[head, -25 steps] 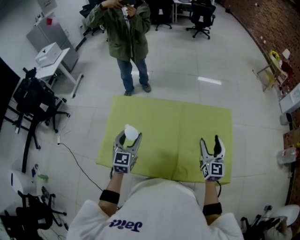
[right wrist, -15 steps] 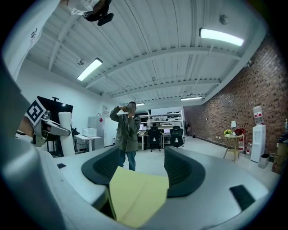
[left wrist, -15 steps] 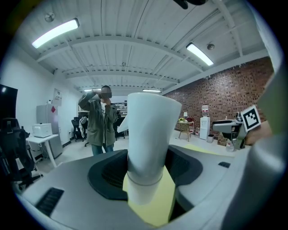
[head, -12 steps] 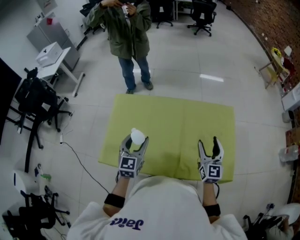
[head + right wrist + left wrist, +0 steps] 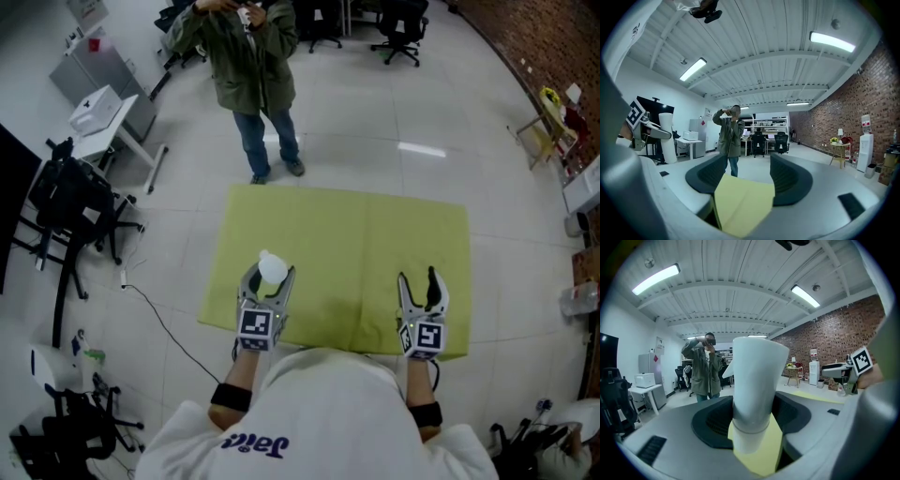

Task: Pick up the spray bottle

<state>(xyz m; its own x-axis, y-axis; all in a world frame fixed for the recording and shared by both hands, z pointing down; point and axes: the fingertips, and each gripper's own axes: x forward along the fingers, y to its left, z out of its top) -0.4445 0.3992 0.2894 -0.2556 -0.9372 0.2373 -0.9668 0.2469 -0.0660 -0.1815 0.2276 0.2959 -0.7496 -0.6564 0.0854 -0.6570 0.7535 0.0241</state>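
The white spray bottle stands upright between the jaws of my left gripper, which is shut on it just above the near left part of the yellow-green table. In the left gripper view the bottle fills the middle, with both dark pads pressed on its sides. My right gripper hovers over the near right edge of the table, open with nothing in it. In the right gripper view only the yellow table top shows between the jaws of that gripper.
A person in a green jacket stands on the floor beyond the table's far edge. A black cart and a small white table are at the left. Office chairs stand far back, and a cable runs across the floor.
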